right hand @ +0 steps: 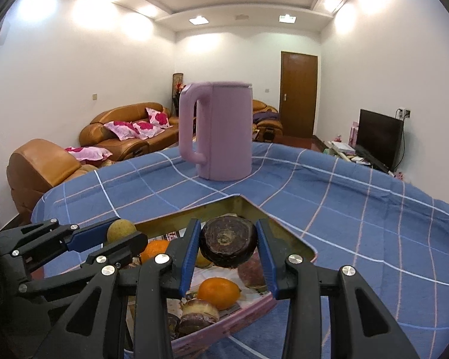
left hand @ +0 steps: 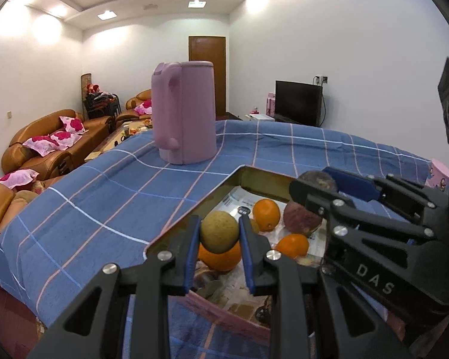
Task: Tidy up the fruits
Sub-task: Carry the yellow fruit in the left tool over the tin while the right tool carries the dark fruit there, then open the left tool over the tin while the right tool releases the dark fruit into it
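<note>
A blue checked cloth [left hand: 89, 209] covers the tabletop. Toward its far edge a lilac kettle [left hand: 184, 112] stands upright, its handle turned to the left.

At the near edge sits a shallow tin tray [left hand: 263, 176] lined with printed paper, one corner pointing at the kettle. Above the tray's left part, the left tongs [left hand: 220, 233] are clamped on a round greenish-brown fruit [left hand: 220, 232], a blue pad pressing each side of it. The fruit is held clear of a large orange [left hand: 221, 258] lying in the tray just beneath it. Farther right in the tray lie a second orange [left hand: 266, 214], a third orange [left hand: 293, 245] and a reddish fruit [left hand: 302, 218] beside them.

Over the tray's right part, the right tongs [right hand: 228, 245] are clamped on a dark purple fruit [right hand: 228, 243], whose brown stem end faces the right wrist camera. It hangs above the tray's contents; under it there are cut dark-skinned pieces [right hand: 199, 312] near the tray's pink front wall.

The two tongs stand side by side, close together, both pointing toward the kettle.
</note>
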Available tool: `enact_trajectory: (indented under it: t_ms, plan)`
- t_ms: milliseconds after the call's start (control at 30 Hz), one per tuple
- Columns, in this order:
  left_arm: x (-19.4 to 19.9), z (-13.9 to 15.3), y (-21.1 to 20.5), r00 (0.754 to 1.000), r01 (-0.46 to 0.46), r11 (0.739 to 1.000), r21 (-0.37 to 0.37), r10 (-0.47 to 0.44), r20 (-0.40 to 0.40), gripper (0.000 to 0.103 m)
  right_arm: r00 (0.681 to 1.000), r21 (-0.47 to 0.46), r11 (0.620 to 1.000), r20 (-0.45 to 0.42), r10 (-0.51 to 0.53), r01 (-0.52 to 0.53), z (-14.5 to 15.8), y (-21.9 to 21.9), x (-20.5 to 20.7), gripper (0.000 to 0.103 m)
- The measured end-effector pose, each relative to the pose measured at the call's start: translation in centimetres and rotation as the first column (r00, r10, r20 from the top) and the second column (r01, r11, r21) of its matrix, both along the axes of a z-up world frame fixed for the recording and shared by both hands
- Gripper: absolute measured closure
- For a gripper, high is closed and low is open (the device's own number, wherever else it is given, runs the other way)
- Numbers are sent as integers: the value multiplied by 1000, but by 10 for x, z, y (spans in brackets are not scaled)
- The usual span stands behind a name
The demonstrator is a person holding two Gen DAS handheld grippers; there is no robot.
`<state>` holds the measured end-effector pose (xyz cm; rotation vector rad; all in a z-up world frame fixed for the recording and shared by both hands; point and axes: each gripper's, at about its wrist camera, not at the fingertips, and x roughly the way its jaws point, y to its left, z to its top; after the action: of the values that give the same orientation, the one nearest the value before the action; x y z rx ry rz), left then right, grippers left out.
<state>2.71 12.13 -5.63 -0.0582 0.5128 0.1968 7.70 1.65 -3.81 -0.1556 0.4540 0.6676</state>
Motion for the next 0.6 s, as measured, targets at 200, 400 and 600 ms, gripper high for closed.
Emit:
enact_trajectory:
  t_ms: [200,400,600]
  plan:
    - [6,-10,4,999,-1,1000,-4,1,-38,76,999,-33,999,-48,15,-16,-12,8,6,63]
    - [10,-18,6,997,-2,1000,-8,2,-72,76,995,-64,997,-95,35,-42,-20,14,11,63]
    - [12,-23,6,995,4,1000,-2,-4,-99,77,986,-78,994,-158,58,-71,-26,17,17,63]
